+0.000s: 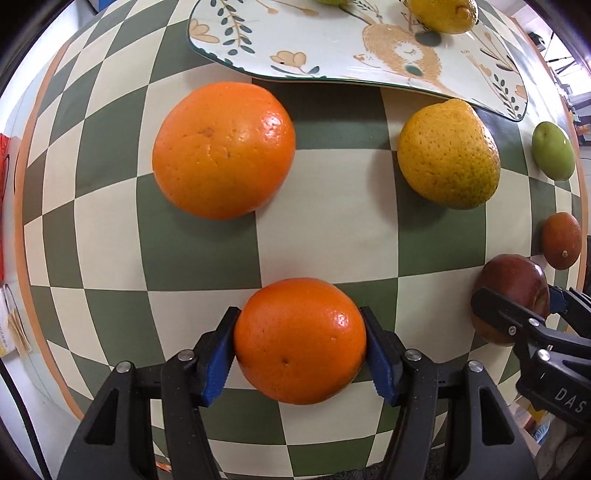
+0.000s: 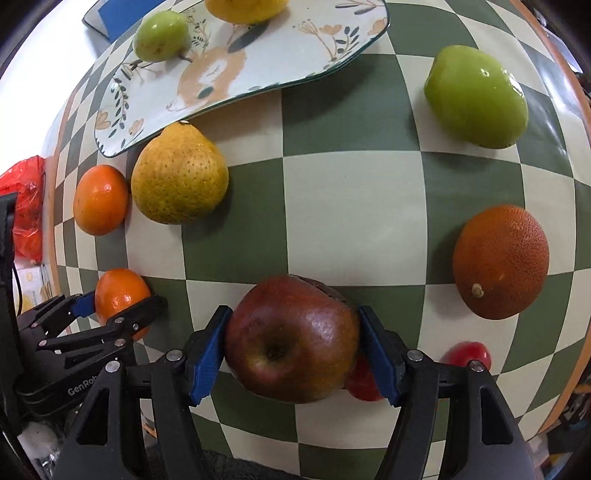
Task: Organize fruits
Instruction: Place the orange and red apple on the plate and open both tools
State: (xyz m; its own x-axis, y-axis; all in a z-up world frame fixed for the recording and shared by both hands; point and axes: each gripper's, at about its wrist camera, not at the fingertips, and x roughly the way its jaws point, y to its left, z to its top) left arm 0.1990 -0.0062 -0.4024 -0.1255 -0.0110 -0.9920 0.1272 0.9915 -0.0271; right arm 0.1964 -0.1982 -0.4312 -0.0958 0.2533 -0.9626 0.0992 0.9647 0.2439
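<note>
My left gripper (image 1: pixel 300 349) is shut on a small orange (image 1: pixel 300 341) just over the checkered table; it also shows in the right wrist view (image 2: pixel 120 297). My right gripper (image 2: pixel 293 349) is shut on a dark red apple (image 2: pixel 291 339), which also shows in the left wrist view (image 1: pixel 511 291). A patterned plate (image 1: pixel 314 44) at the far side holds a lemon (image 1: pixel 445 14) and a small green pear (image 2: pixel 160 35). A big orange (image 1: pixel 223 149) and a yellow pear (image 1: pixel 448 153) lie between me and the plate.
A green fruit (image 2: pixel 476 96) and a brownish-orange fruit (image 2: pixel 500 262) lie to the right. Red fruits (image 2: pixel 467 354) sit under my right gripper. A red bag (image 2: pixel 24 206) hangs off the table's left edge. The checkered cloth (image 1: pixel 332 206) has an orange border.
</note>
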